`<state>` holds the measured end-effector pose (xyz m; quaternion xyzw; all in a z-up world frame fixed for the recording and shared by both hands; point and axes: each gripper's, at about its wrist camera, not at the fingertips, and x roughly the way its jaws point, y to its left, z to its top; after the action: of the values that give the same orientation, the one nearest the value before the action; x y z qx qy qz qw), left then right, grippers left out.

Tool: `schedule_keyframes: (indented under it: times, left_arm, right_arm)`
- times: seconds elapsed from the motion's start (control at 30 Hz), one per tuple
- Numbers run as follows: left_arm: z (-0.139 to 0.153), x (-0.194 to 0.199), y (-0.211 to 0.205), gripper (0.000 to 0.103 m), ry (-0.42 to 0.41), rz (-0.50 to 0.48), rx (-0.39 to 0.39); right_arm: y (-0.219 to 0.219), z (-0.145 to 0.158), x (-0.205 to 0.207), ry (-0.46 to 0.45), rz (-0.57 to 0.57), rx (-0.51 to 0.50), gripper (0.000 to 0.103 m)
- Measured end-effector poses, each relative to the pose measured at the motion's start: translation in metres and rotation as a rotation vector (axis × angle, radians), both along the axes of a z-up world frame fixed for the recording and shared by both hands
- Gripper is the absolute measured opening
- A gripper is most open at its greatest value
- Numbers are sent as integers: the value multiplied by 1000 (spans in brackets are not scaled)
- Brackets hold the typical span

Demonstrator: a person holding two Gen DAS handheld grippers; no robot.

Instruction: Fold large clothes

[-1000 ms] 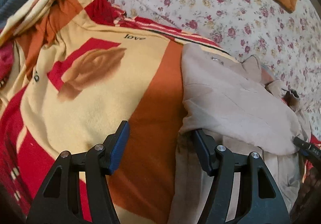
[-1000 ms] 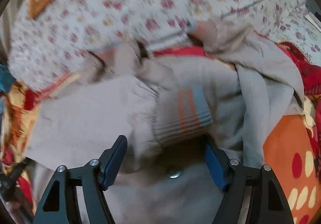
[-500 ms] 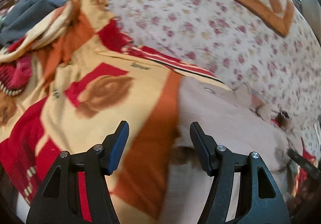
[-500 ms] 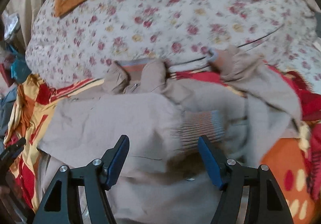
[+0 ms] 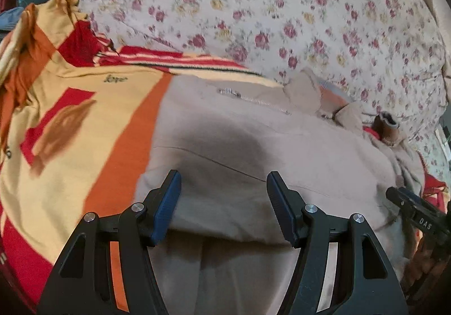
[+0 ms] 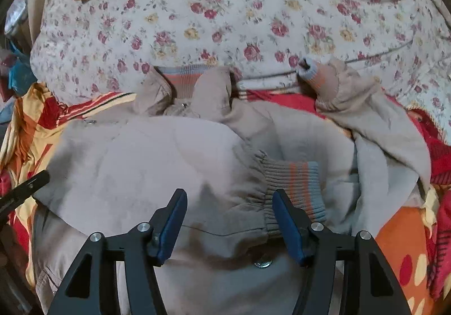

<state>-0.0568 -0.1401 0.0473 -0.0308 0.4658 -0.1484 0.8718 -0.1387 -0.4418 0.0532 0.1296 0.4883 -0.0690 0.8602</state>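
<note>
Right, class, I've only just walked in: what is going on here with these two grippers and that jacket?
A person is folding a beige jacket on a patterned blanket, a gripper in each hand. One sleeve lies folded across the body, its striped cuff near the right gripper. The other sleeve still lies out to the side. The right gripper's jaws have just been closing but grip nothing. The left gripper hovers open over the jacket.

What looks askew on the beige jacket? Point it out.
The beige jacket is folded unevenly. One striped cuff lies across its front, while the other sleeve sprawls off to the right, its cuff against the floral quilt. The collar is rumpled, not flat.
</note>
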Motion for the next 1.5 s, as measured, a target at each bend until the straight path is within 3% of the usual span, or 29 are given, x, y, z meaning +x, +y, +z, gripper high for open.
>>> schedule_keyframes:
  times: [0.13,0.3,0.4,0.6,0.7,0.83,1.07,1.2,1.23,1.27,1.3,1.37,1.5]
  left_arm:
    - [-22,4,-8,63,10,-22,72]
    - [-22,1,-12,64,-27,-32,112]
    - [-20,1,-7,64,-17,-25,88]
    - [-19,1,-6,64,-14,-17,75]
    - [-19,1,-7,64,-14,-15,76]
    - [-19,0,-8,64,-19,-15,78]
    - [-21,3,-9,64,-24,-31,90]
    - [-23,4,-11,66,-30,-38,98]
    - [-23,4,-13,67,-34,-39,103]
    - [-23,4,-14,68,-38,-41,110]
    - [-24,3,-15,68,-41,-43,116]
    - [-24,3,-16,68,-46,-46,127]
    - [-24,4,-14,68,-44,-46,116]
  right_arm:
    - [0,-24,7,37,-5,-17,61]
    - [-5,-7,4,19,9,22,62]
    - [-32,14,-11,-36,-32,85,67]
    - [-111,31,-24,-36,-210,-7,69]
    - [-127,27,-6,-24,-210,-5,70]
    - [-129,18,26,-36,-207,33,78]
    - [-120,-5,93,18,-215,-150,78]
    - [-125,-20,112,49,-249,-178,78]
    - [-129,-23,112,46,-264,-156,68]
    - [-134,-25,111,35,-275,-122,43]
    - [-139,-26,109,26,-282,-76,35]
    - [-145,-24,103,6,-289,-34,27]
    - [-146,2,84,-65,-244,-9,24]
